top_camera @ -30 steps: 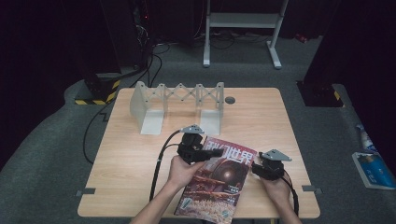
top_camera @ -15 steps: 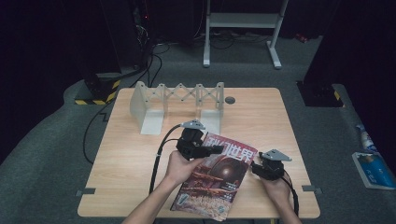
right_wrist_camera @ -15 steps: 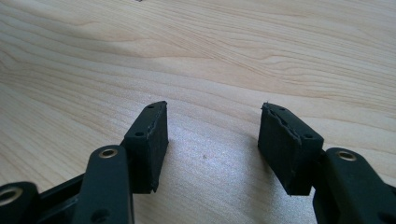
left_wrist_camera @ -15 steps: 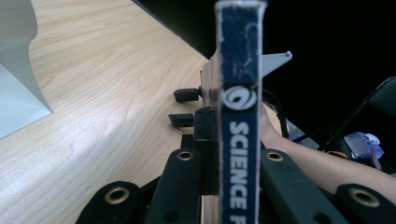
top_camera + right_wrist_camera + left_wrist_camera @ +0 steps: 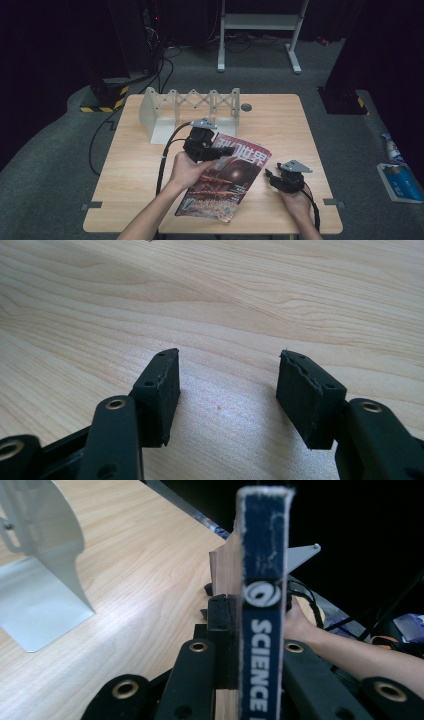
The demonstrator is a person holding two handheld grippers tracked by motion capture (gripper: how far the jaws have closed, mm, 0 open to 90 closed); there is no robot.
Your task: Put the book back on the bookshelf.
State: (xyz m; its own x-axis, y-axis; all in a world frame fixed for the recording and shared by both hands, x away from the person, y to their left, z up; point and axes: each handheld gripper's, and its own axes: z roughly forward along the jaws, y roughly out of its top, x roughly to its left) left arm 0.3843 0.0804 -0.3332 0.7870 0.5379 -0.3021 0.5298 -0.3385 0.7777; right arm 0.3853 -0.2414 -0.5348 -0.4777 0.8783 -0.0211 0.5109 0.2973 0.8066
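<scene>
A magazine (image 5: 225, 182) with a dark red cover and white lettering is tilted up from the wooden table (image 5: 280, 120), top edge raised. My left gripper (image 5: 220, 151) is shut on its upper left corner. In the left gripper view the blue spine (image 5: 262, 595) stands upright between the black jaws of the left gripper (image 5: 252, 630), with one pad (image 5: 222, 625) pressed against the cover. My right gripper (image 5: 270, 176) rests low on the table just right of the magazine. Its jaws stand open around bare wood, as the right gripper (image 5: 227, 385) shows in its own view.
A white expanding file rack (image 5: 165, 107) stands at the table's back left, its end plate (image 5: 45, 565) close by the left gripper. A small dark disc (image 5: 246, 107) lies behind it. Cables hang off the left edge. A blue-white pack (image 5: 400, 182) lies on the floor at right.
The left gripper has risen with the magazine, lifting its top edge off the table. The right gripper has stayed where it was.
</scene>
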